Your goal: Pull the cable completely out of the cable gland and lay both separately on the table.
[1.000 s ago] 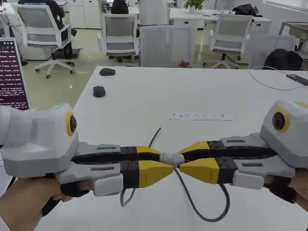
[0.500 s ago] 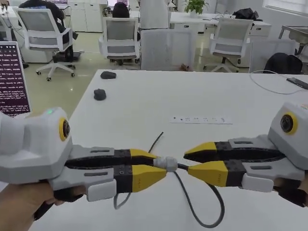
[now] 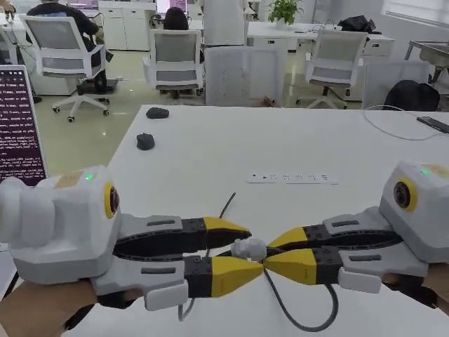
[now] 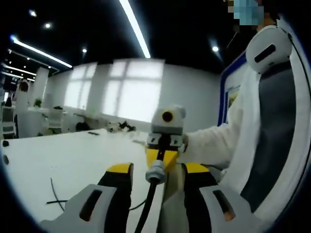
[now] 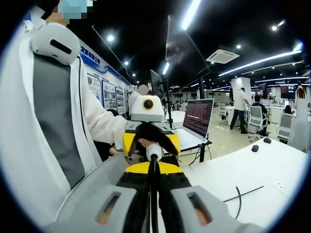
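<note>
The light grey cable gland (image 3: 247,247) hangs above the white table (image 3: 295,140) with the black cable (image 3: 302,324) threaded through it. My left gripper (image 3: 254,250) is open, its yellow jaws spread above and below the gland without clamping it. My right gripper (image 3: 271,253) is shut on the cable just behind the gland. In the left gripper view the gland (image 4: 155,174) sits between my spread jaws, and the cable (image 4: 146,208) runs back toward the camera. In the right gripper view the cable (image 5: 153,194) runs out past my shut tips to the gland (image 5: 154,151).
A white power strip (image 3: 291,178) lies mid-table. Two dark mice (image 3: 145,140) (image 3: 157,112) sit at the far left corner. A laptop screen (image 3: 21,126) stands at the left, off the table. Office chairs (image 3: 174,56) line the far side. A dark phone (image 3: 431,123) lies far right.
The left gripper, shut on the gland before, has opened its jaws. The right gripper pulled away to the right, then came back and shut on the cable next to the gland.
</note>
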`<state>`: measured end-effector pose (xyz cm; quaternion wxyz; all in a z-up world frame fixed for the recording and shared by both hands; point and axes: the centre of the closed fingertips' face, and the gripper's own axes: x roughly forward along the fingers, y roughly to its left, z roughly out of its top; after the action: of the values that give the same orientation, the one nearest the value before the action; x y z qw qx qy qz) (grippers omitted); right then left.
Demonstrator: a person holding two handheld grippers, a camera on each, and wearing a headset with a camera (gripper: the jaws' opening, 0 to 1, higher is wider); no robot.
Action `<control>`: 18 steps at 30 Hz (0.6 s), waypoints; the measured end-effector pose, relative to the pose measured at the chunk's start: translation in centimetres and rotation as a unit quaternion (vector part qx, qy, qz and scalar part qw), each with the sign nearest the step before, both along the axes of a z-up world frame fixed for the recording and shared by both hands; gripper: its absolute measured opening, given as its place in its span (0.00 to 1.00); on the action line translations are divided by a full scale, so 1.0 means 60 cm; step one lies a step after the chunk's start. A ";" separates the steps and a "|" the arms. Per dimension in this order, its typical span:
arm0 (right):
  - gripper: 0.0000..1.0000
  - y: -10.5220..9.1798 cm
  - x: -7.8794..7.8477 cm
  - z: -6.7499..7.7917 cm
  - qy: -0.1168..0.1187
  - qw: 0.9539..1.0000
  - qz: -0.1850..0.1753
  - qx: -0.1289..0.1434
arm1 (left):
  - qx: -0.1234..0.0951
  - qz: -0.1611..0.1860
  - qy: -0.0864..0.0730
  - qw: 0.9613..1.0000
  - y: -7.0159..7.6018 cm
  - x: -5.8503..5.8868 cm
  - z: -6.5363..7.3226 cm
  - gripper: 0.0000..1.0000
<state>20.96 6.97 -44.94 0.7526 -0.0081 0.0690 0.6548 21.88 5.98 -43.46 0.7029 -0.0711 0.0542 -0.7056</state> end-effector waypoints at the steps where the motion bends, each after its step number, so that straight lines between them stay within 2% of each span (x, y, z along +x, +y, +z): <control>1: 0.02 0.001 0.000 0.002 -0.001 1.000 0.001 0.004 | -0.001 0.000 -0.003 1.000 -0.004 0.001 -0.003 0.44; 2: 0.02 0.001 0.001 0.006 -0.003 1.000 0.001 0.010 | -0.001 -0.002 -0.006 1.000 -0.005 0.000 -0.005 0.39; 3: 0.02 0.001 0.001 0.008 -0.005 1.000 0.000 0.013 | 0.002 -0.005 -0.005 1.000 -0.007 0.001 -0.010 0.30; 4: 0.02 0.000 0.004 0.011 -0.007 1.000 -0.002 0.016 | 0.004 -0.009 0.002 1.000 -0.008 0.001 -0.015 0.24; 5: 0.02 -0.001 0.003 0.014 -0.007 1.000 0.000 0.019 | -0.001 -0.010 0.006 1.000 -0.009 0.001 -0.015 0.21; 6: 0.02 -0.001 0.003 0.015 -0.005 1.000 0.001 0.020 | -0.022 -0.004 0.011 1.000 -0.010 0.004 -0.006 0.19; 8: 0.02 -0.003 0.006 0.015 -0.007 1.000 -0.005 0.020 | -0.034 -0.005 0.012 0.999 -0.012 0.001 0.000 0.18; 11: 0.02 -0.005 0.006 0.014 -0.004 1.000 -0.005 0.022 | -0.037 -0.008 0.024 0.999 -0.015 -0.001 0.002 0.17; 15: 0.02 -0.005 0.008 0.004 -0.009 1.000 -0.007 0.009 | -0.023 -0.009 0.035 0.999 -0.015 0.005 -0.006 0.16; 18: 0.02 -0.006 0.011 -0.008 -0.023 1.000 -0.006 -0.013 | -0.016 -0.007 0.043 0.999 -0.014 0.009 -0.010 0.16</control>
<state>21.63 6.63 -45.43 0.7574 -0.0327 0.0606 0.6493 22.39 5.14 -44.04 0.6934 -0.1126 0.0736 -0.7078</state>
